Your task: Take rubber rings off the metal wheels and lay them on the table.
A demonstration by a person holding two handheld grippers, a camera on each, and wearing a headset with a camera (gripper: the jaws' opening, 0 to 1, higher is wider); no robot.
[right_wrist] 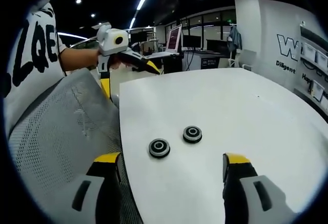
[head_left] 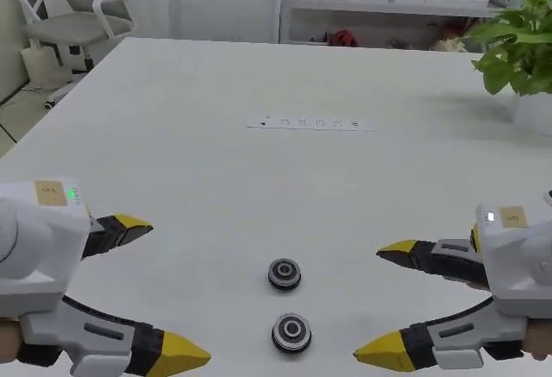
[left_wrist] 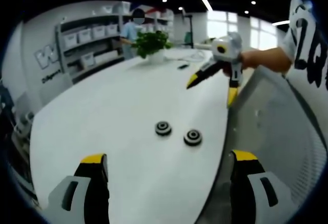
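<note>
The left gripper (head_left: 177, 292) and right gripper (head_left: 369, 304), fingers apart, flank the nearer wheel (head_left: 291, 333) and farther wheel (head_left: 285, 274) at the desk's (head_left: 216, 92) near edge, with a plant (head_left: 517, 40) at its far-right corner.

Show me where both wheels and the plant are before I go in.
near wheel (head_left: 291, 333), head view, on its central hub.
far wheel (head_left: 285, 274), head view, on its central hub.
plant (head_left: 516, 45), head view, on its green leaves.

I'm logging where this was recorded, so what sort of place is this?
Probably an office or lab workroom: a large white table, shelves of storage bins along the wall, and a swivel office chair.
</note>
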